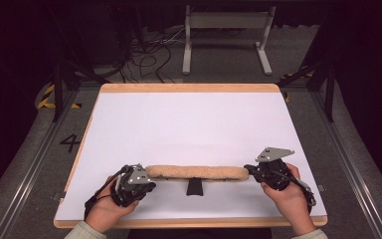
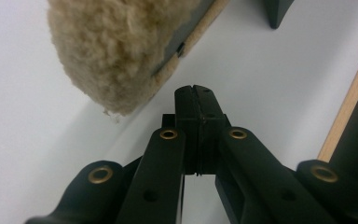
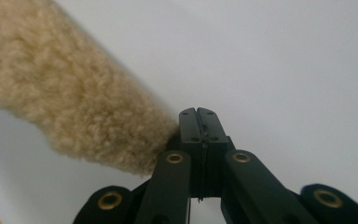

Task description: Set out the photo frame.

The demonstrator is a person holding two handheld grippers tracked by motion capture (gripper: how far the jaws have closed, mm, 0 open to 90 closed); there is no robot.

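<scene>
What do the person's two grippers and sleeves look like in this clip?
Both are black handheld tools. The left gripper and right gripper each carry a grey three-cornered plate on top and trail a black cable. In the gripper views, the flat black jaws hang on black link arms with brass-coloured rivets. Pale, light-coloured sleeve cuffs show at the bottom edge of the high view.

one fleecy tan pad (image 1: 197,172) on one white table (image 1: 194,119); two grippers, left gripper (image 1: 146,180) and right gripper (image 1: 251,171), at the pad's ends
</scene>
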